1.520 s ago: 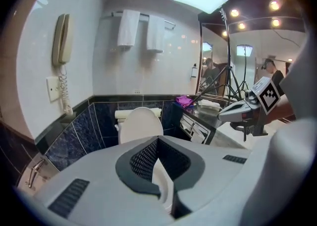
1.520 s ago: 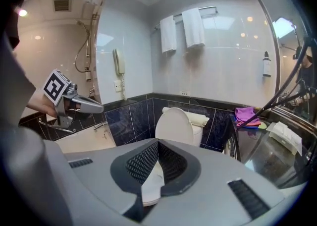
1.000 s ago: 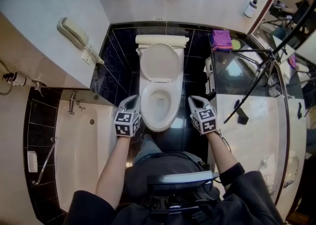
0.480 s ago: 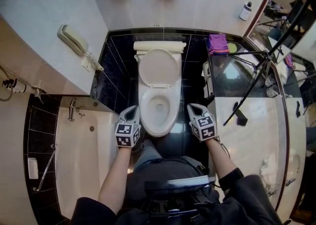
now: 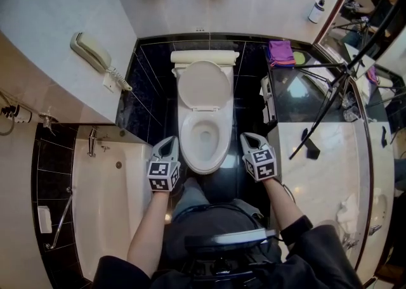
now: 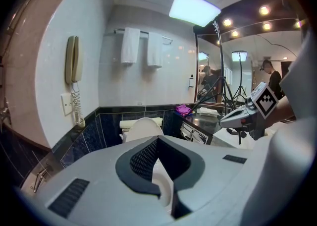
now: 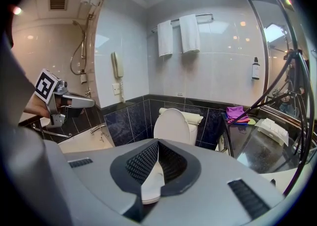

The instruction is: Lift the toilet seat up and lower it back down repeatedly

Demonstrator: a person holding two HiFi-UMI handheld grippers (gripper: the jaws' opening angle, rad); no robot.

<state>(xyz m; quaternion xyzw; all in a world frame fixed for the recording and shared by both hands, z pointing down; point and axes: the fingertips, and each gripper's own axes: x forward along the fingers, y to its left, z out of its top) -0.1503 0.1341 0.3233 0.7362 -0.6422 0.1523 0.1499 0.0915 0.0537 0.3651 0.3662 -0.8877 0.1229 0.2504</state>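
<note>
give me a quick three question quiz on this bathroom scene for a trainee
1. True or false: the right tool is shut and holds nothing.
2. What hangs left of the toilet in the head view? A phone, B clock, C shelf.
3. Fill in: the purple cloth lies on the dark ___.
Key: 1 true; 2 A; 3 counter.

White toilet seat (image 5: 203, 85) raised upright, rearward
</note>
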